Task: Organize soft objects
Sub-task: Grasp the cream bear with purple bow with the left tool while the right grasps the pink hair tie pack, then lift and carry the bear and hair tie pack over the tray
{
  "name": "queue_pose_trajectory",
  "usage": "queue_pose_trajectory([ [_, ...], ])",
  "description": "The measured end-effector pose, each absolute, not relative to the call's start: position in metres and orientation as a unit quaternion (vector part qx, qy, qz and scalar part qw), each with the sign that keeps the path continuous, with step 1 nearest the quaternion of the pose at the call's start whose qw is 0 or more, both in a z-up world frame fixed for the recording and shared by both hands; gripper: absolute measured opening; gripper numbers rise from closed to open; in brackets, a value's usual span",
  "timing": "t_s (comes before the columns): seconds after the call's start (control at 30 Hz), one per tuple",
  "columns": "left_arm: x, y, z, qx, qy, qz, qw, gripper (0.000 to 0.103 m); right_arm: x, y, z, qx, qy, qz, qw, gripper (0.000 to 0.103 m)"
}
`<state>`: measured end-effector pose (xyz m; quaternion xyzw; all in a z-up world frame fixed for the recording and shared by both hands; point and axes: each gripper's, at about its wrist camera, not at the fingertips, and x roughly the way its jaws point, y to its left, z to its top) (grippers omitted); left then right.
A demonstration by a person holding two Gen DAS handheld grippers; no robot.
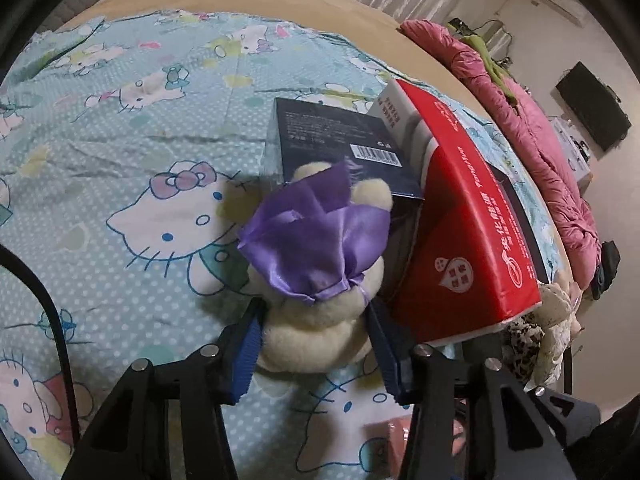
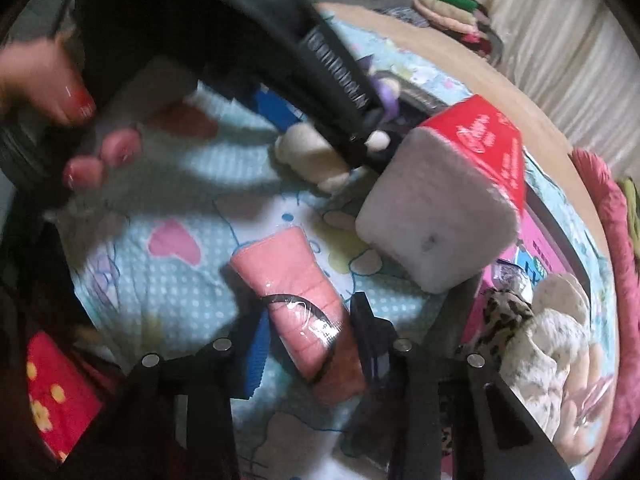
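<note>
Left gripper (image 1: 316,320): closed on the cream plush toy (image 1: 316,332), pads pressing both its sides.
Right gripper (image 2: 308,332): jaws around the pink wrapped cloth (image 2: 296,292); contact unclear.
Surface: cartoon-cat bedsheet (image 1: 120,152), red tissue pack (image 1: 472,240) beside the toy.

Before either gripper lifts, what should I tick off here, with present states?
1. Left gripper on the plush bear, pads against both sides: ok.
2. Right gripper around the pink pouch: ok.
3. Right pads firmly pressing the pouch: cannot tell, blurred.
4. Bear free of the red pack: not ok, they sit tight together.
5. Bear's purple cloth clear of the dark box: cannot tell.
</note>
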<state>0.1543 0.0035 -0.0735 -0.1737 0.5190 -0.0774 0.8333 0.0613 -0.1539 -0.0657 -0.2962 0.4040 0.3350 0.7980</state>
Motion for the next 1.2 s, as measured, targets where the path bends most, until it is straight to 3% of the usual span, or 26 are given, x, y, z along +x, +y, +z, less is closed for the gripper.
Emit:
queue_pose_trajectory([
  [0.27, 0.134, 0.006, -0.054, -0.161, 0.492, -0.075, 0.852, 0.045, 0.065, -0.178, -0.023, -0.206, 0.364, 0.351, 0.838, 0.039],
  [0.63, 0.094, -0.007, 0.022, -0.11, 0.431, -0.07, 0.893, 0.045, 0.057, -0.198, 0.042, -0.114, 0.319, 0.333, 0.88, 0.039],
  [1.2, 0.083, -0.102, 0.093, -0.044, 0.392, -0.141, 0.908, 0.046, 0.048, -0.303, 0.101, -0.007, 0.272, 0.229, 0.935, 0.038],
])
